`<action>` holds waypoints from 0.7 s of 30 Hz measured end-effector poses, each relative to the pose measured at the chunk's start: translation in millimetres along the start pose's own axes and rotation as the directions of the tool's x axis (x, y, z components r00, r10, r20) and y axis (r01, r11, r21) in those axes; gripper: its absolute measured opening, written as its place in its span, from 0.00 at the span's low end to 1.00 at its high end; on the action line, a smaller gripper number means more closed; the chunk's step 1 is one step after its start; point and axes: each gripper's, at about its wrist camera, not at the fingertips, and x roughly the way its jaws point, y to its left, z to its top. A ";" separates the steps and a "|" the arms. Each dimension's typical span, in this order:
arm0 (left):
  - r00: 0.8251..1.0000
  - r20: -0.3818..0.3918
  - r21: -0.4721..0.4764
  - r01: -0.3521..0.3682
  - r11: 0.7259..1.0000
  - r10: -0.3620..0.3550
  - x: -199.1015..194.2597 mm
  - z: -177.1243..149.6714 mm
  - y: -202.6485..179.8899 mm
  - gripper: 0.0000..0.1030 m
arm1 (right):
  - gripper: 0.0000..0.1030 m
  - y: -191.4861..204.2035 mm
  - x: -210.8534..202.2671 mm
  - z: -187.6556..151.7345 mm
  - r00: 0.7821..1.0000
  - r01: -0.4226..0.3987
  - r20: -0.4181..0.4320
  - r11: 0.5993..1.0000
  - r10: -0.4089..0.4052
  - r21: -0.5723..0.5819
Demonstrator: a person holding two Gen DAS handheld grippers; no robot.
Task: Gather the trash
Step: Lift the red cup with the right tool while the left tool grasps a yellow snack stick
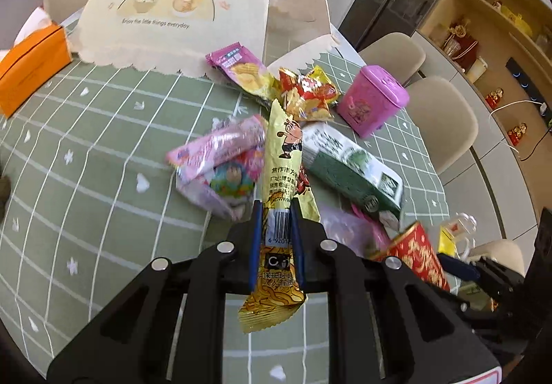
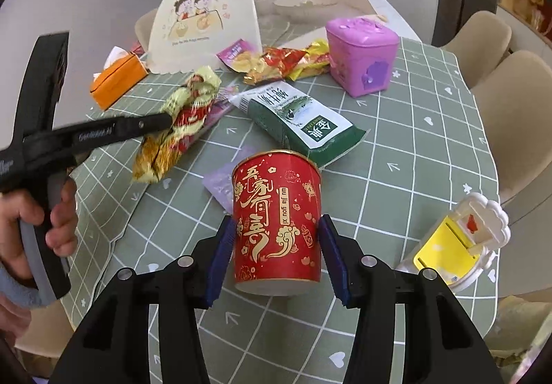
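My left gripper (image 1: 274,211) is shut on a long yellow snack wrapper (image 1: 281,156) and holds it above the table; it also shows in the right wrist view (image 2: 183,122). My right gripper (image 2: 276,229) is shut on a red paper cup (image 2: 277,215), upright, its mouth open. The cup shows at the right in the left wrist view (image 1: 419,254). Loose trash lies on the green checked table (image 1: 86,142): pink wrappers (image 1: 220,160), a green-and-white packet (image 2: 300,118), red and yellow chip bags (image 1: 307,94) and a purple chip bag (image 1: 238,68).
A small pink bin (image 2: 362,53) with its lid closed stands at the far right of the table. A yellow-and-white toy bin (image 2: 455,242) lies near the right edge. A cream food cover (image 1: 172,1) and an orange tissue box (image 1: 31,70) stand at the back. Beige chairs (image 1: 438,122) ring the table.
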 end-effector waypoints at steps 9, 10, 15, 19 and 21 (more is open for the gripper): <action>0.996 0.063 -0.034 -0.061 0.998 0.063 -58.9 -34.3 -14.6 0.14 | 0.44 -1.4 -26.6 -14.5 0.996 -0.075 0.036 0.996 0.077 -0.056; 0.994 0.077 -0.018 -0.074 0.997 0.075 -67.5 -38.8 -20.2 0.14 | 0.44 -0.6 -30.1 -15.6 0.996 -0.075 0.044 0.995 0.078 -0.065; 0.987 0.108 0.001 -0.117 0.993 0.116 -93.8 -56.4 -38.1 0.14 | 0.44 -3.6 -47.3 -20.7 0.993 -0.090 0.066 0.994 0.094 -0.060; 0.980 0.152 -0.001 -0.132 0.991 0.130 -114.2 -69.6 -50.7 0.14 | 0.44 0.5 -63.9 -19.0 0.990 -0.087 0.099 0.991 0.098 -0.103; 0.979 0.161 -0.007 -0.127 0.992 0.127 -119.1 -72.9 -54.0 0.14 | 0.44 1.7 -74.8 -17.7 0.987 -0.088 0.120 0.988 0.103 -0.125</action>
